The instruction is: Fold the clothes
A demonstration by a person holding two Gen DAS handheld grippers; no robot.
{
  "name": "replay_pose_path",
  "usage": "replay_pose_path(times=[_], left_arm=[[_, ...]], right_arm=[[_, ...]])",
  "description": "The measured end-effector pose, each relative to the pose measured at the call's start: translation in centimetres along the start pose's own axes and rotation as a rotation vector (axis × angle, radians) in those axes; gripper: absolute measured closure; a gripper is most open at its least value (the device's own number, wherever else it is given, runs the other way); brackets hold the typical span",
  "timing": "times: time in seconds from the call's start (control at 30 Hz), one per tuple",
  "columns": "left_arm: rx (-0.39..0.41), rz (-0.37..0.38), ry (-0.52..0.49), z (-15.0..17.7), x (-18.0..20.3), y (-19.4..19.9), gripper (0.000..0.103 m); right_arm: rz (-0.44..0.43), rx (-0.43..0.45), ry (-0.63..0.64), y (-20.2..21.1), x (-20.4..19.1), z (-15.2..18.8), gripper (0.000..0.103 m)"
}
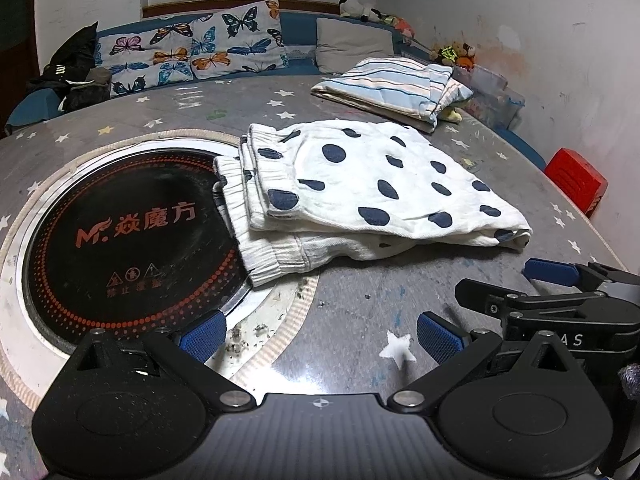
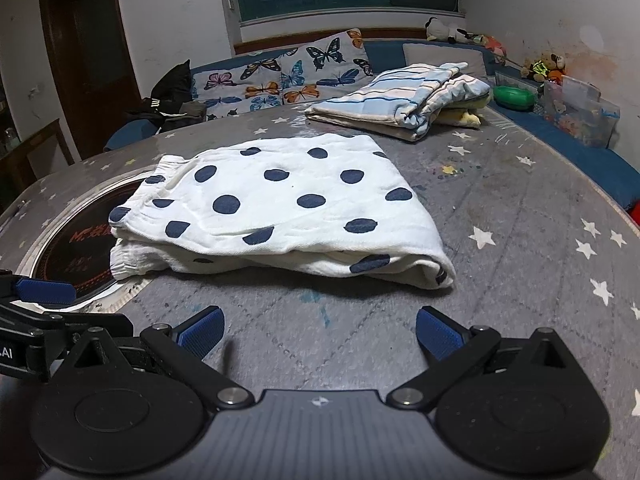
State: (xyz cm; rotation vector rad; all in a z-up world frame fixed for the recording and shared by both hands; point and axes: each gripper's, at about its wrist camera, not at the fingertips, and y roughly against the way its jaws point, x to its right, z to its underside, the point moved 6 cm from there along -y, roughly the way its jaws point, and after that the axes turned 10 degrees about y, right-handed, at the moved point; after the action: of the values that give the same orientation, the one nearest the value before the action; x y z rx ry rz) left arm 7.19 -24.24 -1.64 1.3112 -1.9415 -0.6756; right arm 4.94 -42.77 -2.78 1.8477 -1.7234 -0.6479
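White trousers with dark blue dots lie folded on the grey star-print table, their elastic cuffs over the edge of the black hob; they also show in the right wrist view. My left gripper is open and empty, just in front of the garment near the hob's rim. My right gripper is open and empty, a short way in front of the garment's folded edge. The right gripper's blue pad shows at the right of the left wrist view.
A round black induction hob is set into the table. A folded striped cloth lies at the far side. Behind it are a sofa with butterfly cushions, soft toys, a plastic box and a red stool.
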Motion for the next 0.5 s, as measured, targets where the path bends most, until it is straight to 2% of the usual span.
replay_pose_path(times=[0.5], left_arm=[[-0.007, -0.022, -0.013, -0.50, 0.19, -0.52, 0.000]], right_arm=[[0.003, 0.001, -0.010, -0.44, 0.31, -0.38, 0.000]])
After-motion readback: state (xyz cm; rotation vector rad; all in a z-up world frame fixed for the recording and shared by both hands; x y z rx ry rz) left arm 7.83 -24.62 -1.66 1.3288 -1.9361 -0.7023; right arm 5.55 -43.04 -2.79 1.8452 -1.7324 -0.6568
